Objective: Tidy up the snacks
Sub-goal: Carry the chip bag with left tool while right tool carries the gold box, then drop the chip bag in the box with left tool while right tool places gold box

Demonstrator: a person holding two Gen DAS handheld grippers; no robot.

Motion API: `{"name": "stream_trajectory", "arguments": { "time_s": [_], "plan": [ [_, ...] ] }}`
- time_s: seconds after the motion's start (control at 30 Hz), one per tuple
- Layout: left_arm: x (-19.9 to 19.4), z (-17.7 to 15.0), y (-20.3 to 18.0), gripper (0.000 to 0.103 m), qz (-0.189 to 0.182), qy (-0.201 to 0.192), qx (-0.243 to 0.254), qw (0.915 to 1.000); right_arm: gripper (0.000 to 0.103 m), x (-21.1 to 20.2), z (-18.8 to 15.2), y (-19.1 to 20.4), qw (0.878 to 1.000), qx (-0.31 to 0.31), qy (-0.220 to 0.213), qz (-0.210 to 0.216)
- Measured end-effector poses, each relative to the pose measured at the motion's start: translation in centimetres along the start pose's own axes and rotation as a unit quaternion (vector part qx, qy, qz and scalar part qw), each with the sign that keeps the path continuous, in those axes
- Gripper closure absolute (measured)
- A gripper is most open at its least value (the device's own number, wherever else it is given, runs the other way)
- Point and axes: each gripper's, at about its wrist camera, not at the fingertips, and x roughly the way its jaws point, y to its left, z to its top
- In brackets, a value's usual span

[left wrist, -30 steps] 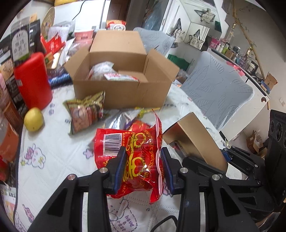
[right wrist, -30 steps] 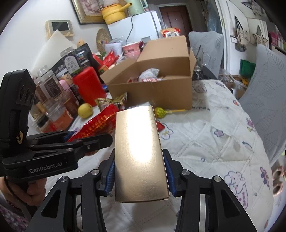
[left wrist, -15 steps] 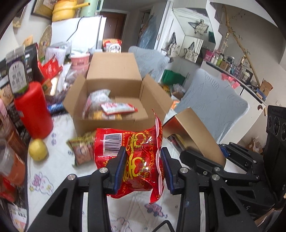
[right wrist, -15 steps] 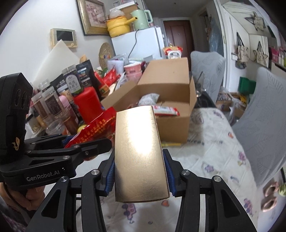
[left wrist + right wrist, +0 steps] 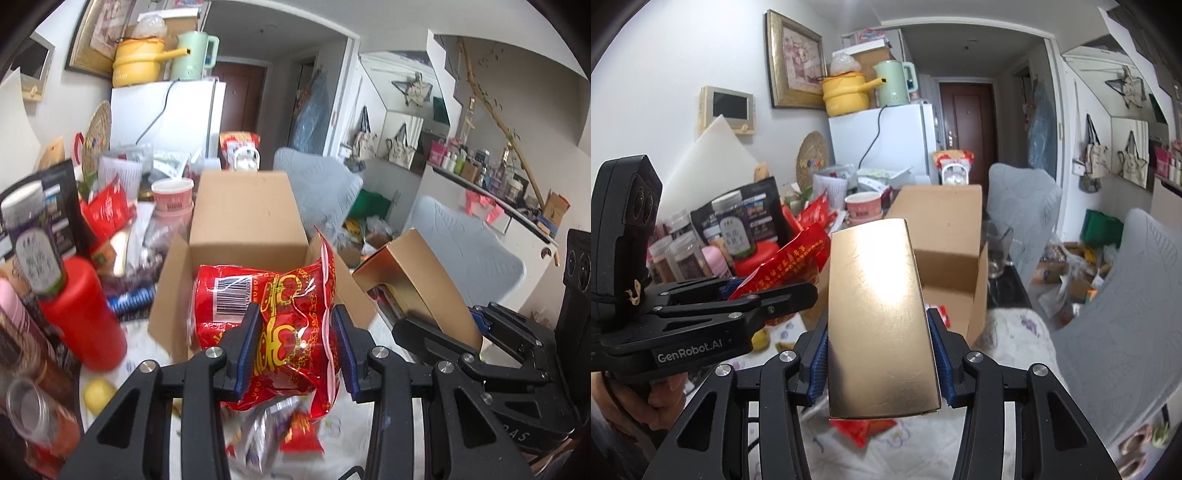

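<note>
Right, left wrist view: left gripper [image 5: 295,345] clamped on a red bag [image 5: 273,321], crinkly glossy foil with gold print and a barcode, held in the air in front of the open box [image 5: 243,218]. Box is plain brown corrugated cardboard, flaps up. Bag hides the box interior. Red cylinder [image 5: 83,314], smooth plastic, stands left of the box. Gold carton [image 5: 417,280] shows at right, tilted, open end toward the camera, pinched in the right gripper [image 5: 443,332].

Right wrist view: right gripper [image 5: 881,354] squeezing the gold carton [image 5: 879,314], a flat rectangular pack with a scuffed metallic face, upright between the blue pads [image 5: 940,358]. It sits in front of the box [image 5: 945,240]. Left gripper [image 5: 783,295] at left, red bag [image 5: 790,262] poking out of it. Quilted white tablecloth [image 5: 1015,336] underneath.
</note>
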Motion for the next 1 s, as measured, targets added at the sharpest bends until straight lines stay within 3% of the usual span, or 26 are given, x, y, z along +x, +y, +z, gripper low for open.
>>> {"name": "stream_trajectory", "arguments": {
  "time_s": [0.3, 0.67, 1.0],
  "plan": [
    [3.7, 4.0, 1.6, 0.065, 0.01, -0.029, -0.012, 0.9995, 0.057, 4.1, 3.8, -2.1, 1.0, 0.001, -0.012, -0.005],
    [9.8, 7.2, 3.8, 0.065, 0.041, -0.035, -0.034, 0.998, 0.057, 10.9, 6.1, -5.0, 0.999, 0.031, 0.012, -0.032],
    [15.2, 7.0, 6.3, 0.065, 0.058, 0.011, -0.047, 0.9972, 0.057, 16.7, 5.3, -7.7, 0.994, 0.076, 0.057, -0.045]
  ]
}}
